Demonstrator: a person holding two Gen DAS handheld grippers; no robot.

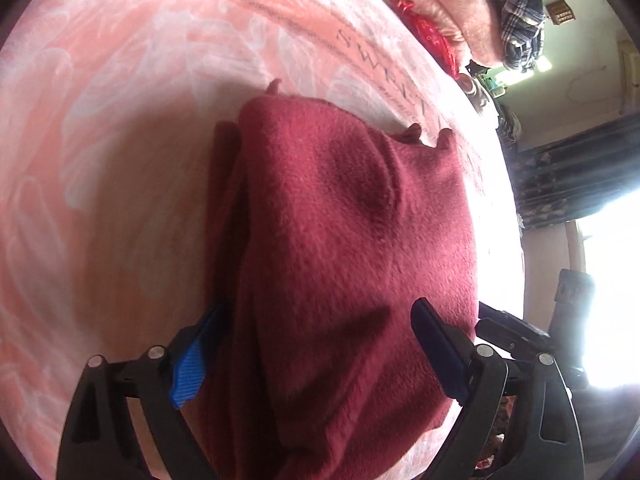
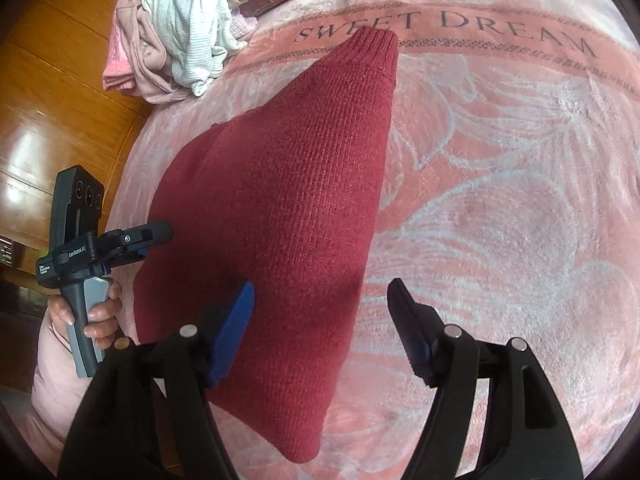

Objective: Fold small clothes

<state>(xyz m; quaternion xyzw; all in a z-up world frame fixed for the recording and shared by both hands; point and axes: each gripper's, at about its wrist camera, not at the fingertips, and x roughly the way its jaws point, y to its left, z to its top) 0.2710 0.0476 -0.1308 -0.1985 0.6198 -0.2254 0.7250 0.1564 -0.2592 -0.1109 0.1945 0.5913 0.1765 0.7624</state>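
Dark red knit garment (image 2: 280, 208) lying folded on pink "SWEET DREAM" blanket (image 2: 500, 208) covering the bed. Left gripper (image 1: 316, 344) over its near end, fingers (image 1: 190, 360) spread wide to either side of the cloth, not pressing it. Right gripper (image 2: 322, 320) above garment's right edge, fingers (image 2: 232, 332) parted, holding nothing. Heap of pale clothes (image 2: 172, 36) at blanket's far left corner. Hand (image 2: 98, 312) gripping left tool's handle.
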